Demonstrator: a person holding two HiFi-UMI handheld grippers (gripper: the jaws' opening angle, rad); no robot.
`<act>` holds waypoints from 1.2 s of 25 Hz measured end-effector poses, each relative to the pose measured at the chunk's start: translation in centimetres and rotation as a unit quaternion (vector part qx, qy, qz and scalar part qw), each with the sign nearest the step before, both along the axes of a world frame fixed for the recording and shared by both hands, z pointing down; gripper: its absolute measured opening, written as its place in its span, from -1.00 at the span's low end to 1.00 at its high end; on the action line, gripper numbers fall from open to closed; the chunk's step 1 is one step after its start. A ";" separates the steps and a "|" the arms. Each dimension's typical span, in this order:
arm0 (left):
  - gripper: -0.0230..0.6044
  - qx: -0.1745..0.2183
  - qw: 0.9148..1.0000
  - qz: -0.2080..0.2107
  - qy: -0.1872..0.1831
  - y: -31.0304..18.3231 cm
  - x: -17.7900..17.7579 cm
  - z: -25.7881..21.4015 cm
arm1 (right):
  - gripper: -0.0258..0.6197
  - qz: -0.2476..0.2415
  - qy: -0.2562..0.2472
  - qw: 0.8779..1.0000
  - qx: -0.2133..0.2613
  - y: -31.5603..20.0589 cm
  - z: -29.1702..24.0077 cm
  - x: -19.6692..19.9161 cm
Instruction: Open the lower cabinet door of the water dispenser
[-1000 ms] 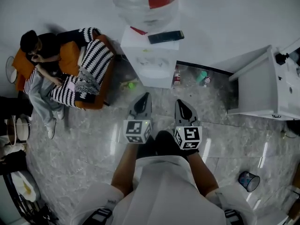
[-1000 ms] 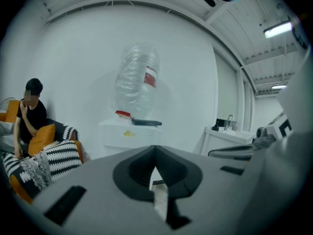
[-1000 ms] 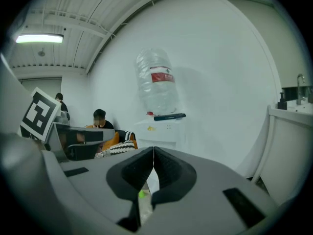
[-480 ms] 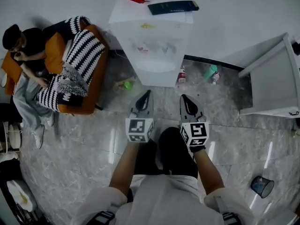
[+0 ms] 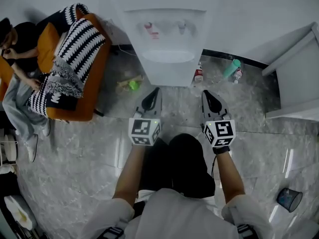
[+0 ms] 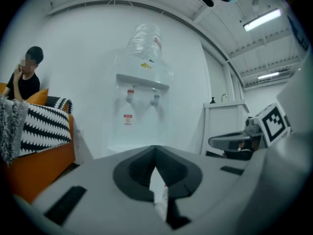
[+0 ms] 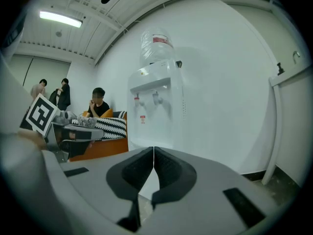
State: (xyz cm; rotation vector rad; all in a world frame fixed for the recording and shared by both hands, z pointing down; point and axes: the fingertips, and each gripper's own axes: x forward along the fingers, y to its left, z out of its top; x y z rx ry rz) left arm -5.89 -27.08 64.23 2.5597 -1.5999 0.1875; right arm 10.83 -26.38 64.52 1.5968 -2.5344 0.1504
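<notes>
The white water dispenser [image 5: 167, 34] stands against the wall straight ahead, with two taps and a drip tray. Its lower front [image 5: 168, 74] faces me and I cannot make out the door's edge or handle. My left gripper [image 5: 155, 91] and right gripper [image 5: 206, 94] are side by side a short way in front of it, pointing at it and touching nothing. Both are shut and empty. In the left gripper view the dispenser [image 6: 142, 99] rises above the shut left gripper [image 6: 155, 150]. In the right gripper view the dispenser [image 7: 156, 106] rises above the shut right gripper [image 7: 153, 151].
An orange sofa [image 5: 94, 78] with a striped blanket stands left of the dispenser, and a person [image 5: 15, 49] sits there. Bottles [image 5: 199, 73] and a green bottle [image 5: 232, 67] lie by the wall. A white cabinet [image 5: 294, 78] stands at the right. A cup [image 5: 289, 198] sits on the floor.
Both grippers have sunk lower in front of the dispenser and stayed shut. The head view has dropped too: the bottle on top has left the picture and the taps now show.
</notes>
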 end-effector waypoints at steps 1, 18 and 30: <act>-0.89 0.002 1.000 0.009 -0.001 0.0 0.0 0.6 | -0.88 -0.005 0.004 1.000 0.000 -0.1 0.9 0.0; -0.89 -0.005 0.990 0.138 0.016 -0.6 2.9 5.2 | -0.88 -0.070 0.027 0.994 -0.079 -3.6 10.4 1.5; -0.89 -0.025 0.985 0.168 0.001 -0.5 4.9 8.3 | -0.72 -0.120 0.118 0.983 -0.077 -8.8 13.1 1.7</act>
